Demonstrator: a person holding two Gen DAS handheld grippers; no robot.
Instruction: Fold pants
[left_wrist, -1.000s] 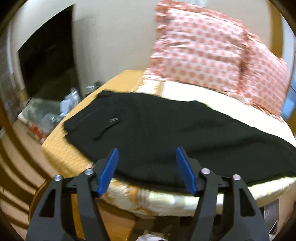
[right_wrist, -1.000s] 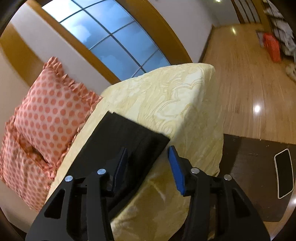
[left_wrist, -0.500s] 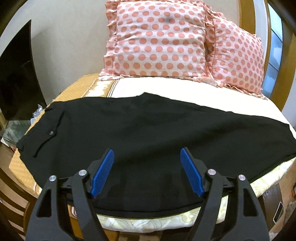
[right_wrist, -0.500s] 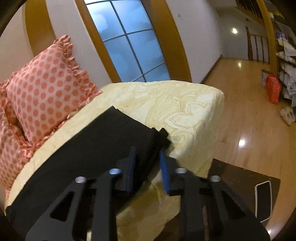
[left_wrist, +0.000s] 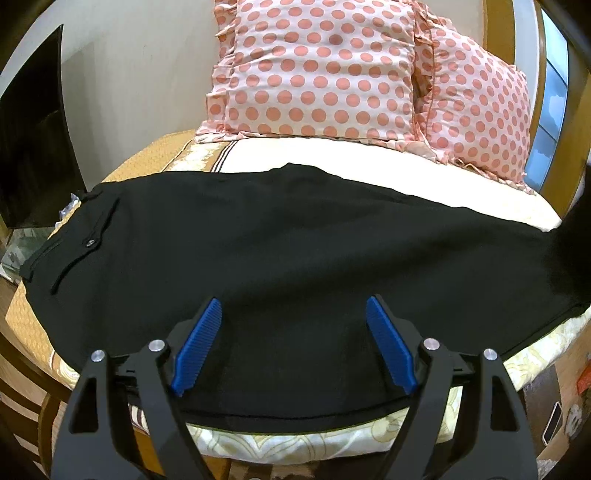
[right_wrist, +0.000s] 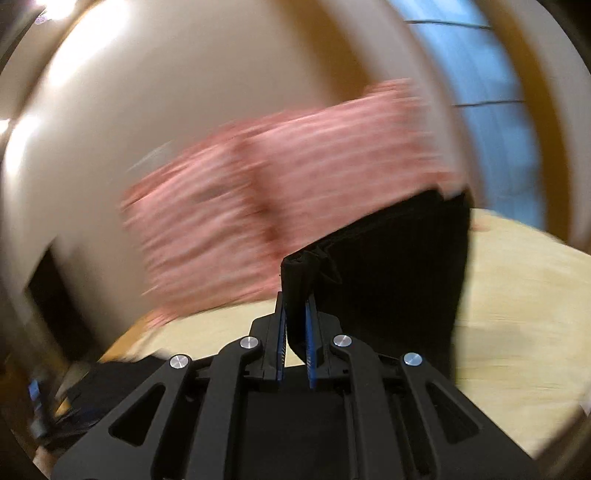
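Note:
Black pants lie flat across the bed, waistband with a button at the left, leg ends at the right. My left gripper is open, its blue pads just above the near edge of the pants at mid-length. My right gripper is shut on the leg end of the pants and holds it lifted off the bed; that view is motion-blurred. The lifted cloth shows as a dark blur at the right edge of the left wrist view.
Two pink polka-dot pillows stand at the head of the bed. A dark screen and clutter sit at the left. A window is at the right. A phone lies on a dark surface beside the bed.
My right gripper closed on the leg end of the pants and lifted it, swinging left. My left gripper moved in closer over the near edge of the pants, still open.

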